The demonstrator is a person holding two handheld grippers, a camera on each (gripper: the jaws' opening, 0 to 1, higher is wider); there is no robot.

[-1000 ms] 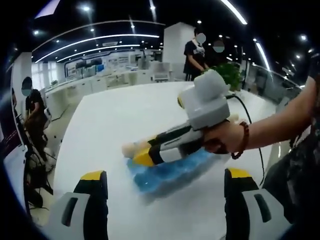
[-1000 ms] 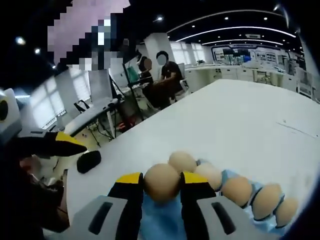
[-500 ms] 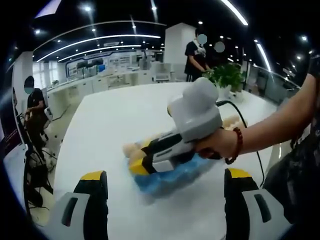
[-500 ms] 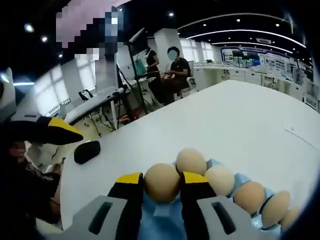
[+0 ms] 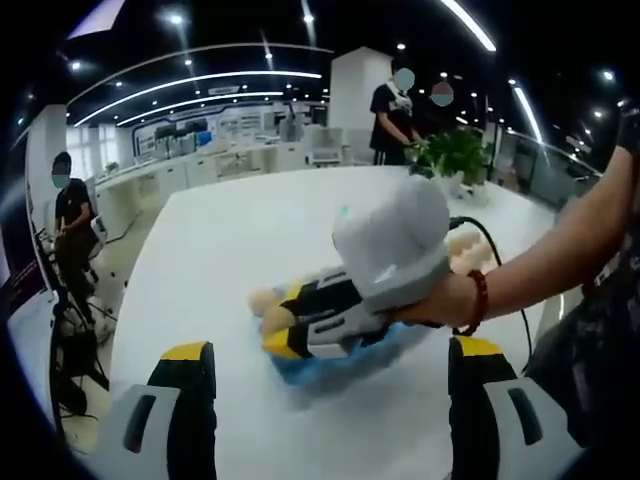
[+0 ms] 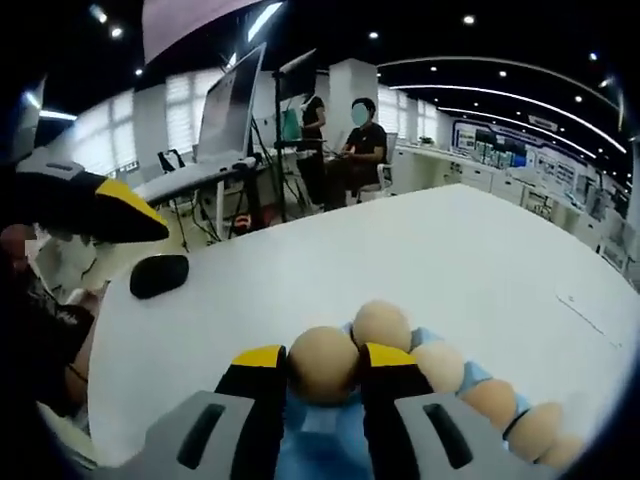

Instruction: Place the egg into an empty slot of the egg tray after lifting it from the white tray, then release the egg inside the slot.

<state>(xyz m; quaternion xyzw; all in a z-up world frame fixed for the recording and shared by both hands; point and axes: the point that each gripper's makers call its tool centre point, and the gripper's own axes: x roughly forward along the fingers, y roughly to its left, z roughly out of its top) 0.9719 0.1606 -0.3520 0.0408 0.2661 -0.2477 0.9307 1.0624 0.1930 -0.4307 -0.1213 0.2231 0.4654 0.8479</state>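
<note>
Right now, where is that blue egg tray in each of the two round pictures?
Left gripper view: the blue egg tray lies at centre on the white table, partly under the right gripper.
Right gripper view: its blue edge runs bottom centre to lower right, behind the jaws shut on an egg.
Shared landmark: the row of eggs in the tray.

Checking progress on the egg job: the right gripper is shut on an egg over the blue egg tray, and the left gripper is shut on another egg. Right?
Not quite. The right gripper is shut on the egg over the blue egg tray, but the left gripper holds nothing: the left gripper view shows its jaws wide apart over the white table.
</note>
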